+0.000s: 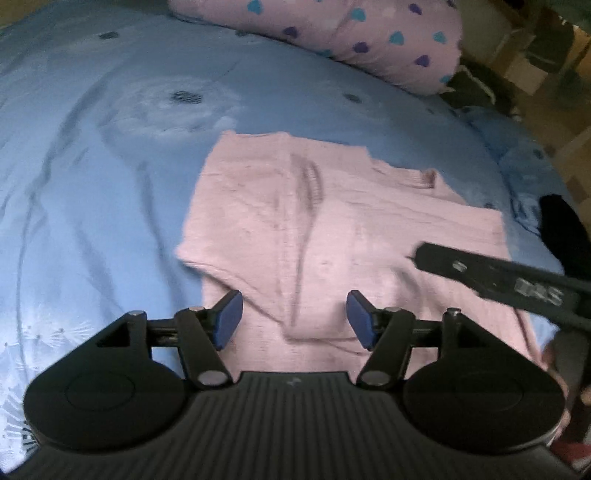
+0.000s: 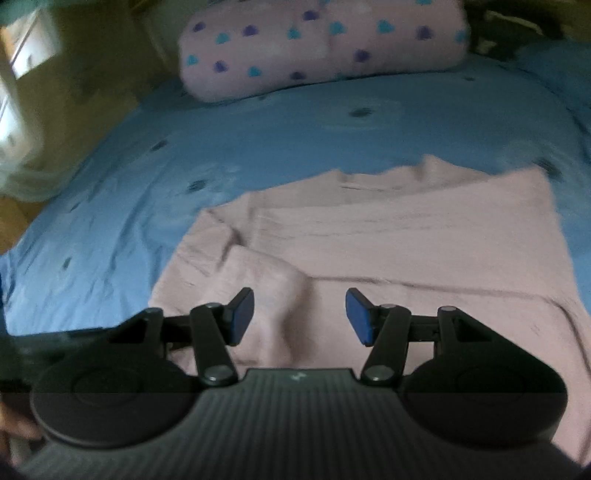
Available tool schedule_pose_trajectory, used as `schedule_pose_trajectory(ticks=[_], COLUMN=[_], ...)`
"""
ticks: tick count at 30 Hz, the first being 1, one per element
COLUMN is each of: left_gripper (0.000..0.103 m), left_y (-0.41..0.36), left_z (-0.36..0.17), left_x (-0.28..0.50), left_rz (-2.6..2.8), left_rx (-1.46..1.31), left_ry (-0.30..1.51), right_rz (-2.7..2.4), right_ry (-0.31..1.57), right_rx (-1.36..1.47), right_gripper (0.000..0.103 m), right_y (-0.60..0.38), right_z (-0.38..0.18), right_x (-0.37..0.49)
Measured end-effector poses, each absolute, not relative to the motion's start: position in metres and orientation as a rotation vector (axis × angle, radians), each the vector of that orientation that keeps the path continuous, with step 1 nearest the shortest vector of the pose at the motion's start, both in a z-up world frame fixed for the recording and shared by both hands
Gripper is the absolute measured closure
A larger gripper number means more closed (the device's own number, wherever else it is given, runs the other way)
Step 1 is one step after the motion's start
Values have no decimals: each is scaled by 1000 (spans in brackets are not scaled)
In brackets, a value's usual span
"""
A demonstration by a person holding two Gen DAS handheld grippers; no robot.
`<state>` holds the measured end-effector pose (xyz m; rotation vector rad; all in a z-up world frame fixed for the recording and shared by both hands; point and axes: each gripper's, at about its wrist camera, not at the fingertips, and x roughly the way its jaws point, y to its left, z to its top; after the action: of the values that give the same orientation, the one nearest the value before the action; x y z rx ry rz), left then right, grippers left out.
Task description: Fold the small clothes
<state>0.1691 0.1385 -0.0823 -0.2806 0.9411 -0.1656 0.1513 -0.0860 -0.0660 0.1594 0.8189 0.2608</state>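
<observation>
Between your left gripper pads nothing is held; the jaws stand apart, above the near part of the pink garment. Your right gripper is also apart and empty, over a raised fold at the garment's near left side. From the left view, the right gripper enters from the right edge, over the garment. The garment lies partly folded and flat on the blue sheet. Behind it, at the far side, rests a pink pillow with hearts.
</observation>
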Motion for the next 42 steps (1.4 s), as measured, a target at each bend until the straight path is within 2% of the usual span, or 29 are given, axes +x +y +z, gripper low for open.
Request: schedule_pose_trajectory(ticks=[6,13,15,16,17,32,35,42], left_gripper=[35,34,34,34,34,33,33,33], left_y=[143,136,135,134,133,142,139,129], left_z=[-87,-88,-88,-87,-87,-75,-75,-83], left_x=[176,178,178,178,178,175,175,179], left_rz=[-133,-118,-115,-110,-104,-41,-42,-43], left_rx=[-289,-256,-254,-253,-251,-333,-328,-276], left_ry=[946,938,933,929,923,810,802,824], right_rz=[291,331,368,379,383,231,133,-1], right_ry=[900,970,968,963,957,503,476,655], right_rx=[92,173,199,201,197,204,145,174], right_gripper=[46,46,57,78,88,91,91,90], right_y=[-61,-62,-63,-62,-62,-126,-141,-174], right_z=[-91,-107,-104,-102,-99,-3,-14,-87], right_x=[194,209,210,208,208,155,146,151])
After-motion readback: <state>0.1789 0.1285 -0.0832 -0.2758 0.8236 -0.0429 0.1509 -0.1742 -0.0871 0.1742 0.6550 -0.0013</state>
